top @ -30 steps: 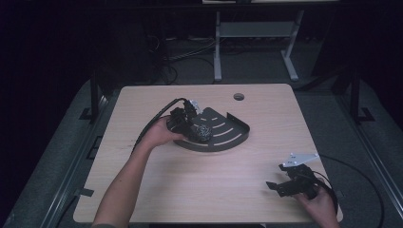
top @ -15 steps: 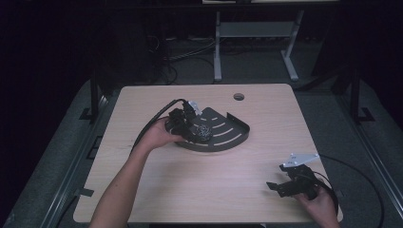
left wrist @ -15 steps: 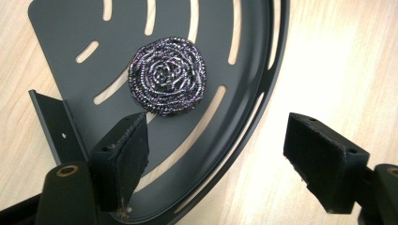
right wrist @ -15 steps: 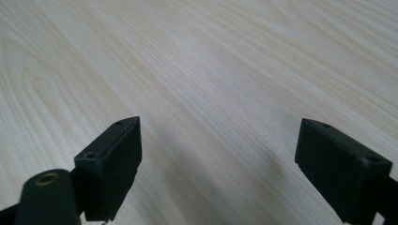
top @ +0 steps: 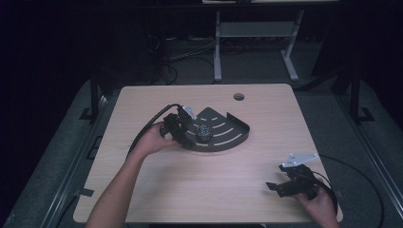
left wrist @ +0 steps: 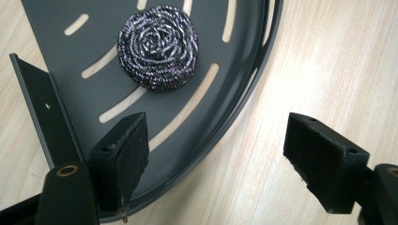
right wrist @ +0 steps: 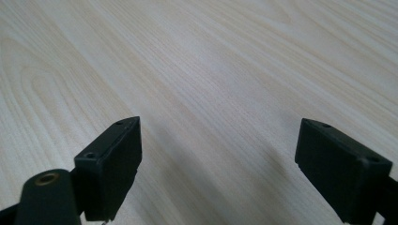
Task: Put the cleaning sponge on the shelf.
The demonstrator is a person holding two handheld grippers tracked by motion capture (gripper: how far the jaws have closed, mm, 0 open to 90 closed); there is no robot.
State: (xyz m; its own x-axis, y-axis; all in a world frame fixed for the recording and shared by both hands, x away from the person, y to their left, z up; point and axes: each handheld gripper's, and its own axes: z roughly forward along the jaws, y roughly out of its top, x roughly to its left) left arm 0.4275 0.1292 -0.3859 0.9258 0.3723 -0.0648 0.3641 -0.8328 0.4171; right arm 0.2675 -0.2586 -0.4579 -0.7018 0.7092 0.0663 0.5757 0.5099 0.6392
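Note:
A dark grey quarter-round tray [top: 233, 124] with slots lies on the wooden table. A round steel-wool scourer [top: 203, 133] rests inside it. My left gripper [top: 187, 134] sits at the tray's left edge, pointing at the scourer and just short of it. In the left gripper view the scourer [left wrist: 158, 47] lies on the tray [left wrist: 61, 61] ahead of the left gripper [left wrist: 216, 154]. Its jaws stand open and empty, one pad over the tray rim, the other over bare wood. My right gripper [top: 278, 187] rests near the table's front right corner. In the right gripper view the right gripper [right wrist: 218, 173] is open over bare wood.
A round cable hole [top: 238, 97] sits near the table's [top: 199, 190] far edge. Black cables trail from both grippers. A white metal stand [top: 256, 38] is on the floor behind the table, and dark rails run along both sides.
My left gripper has drawn back a little to the left, so the scourer now shows uncovered in the tray. The right gripper has stayed where it was.

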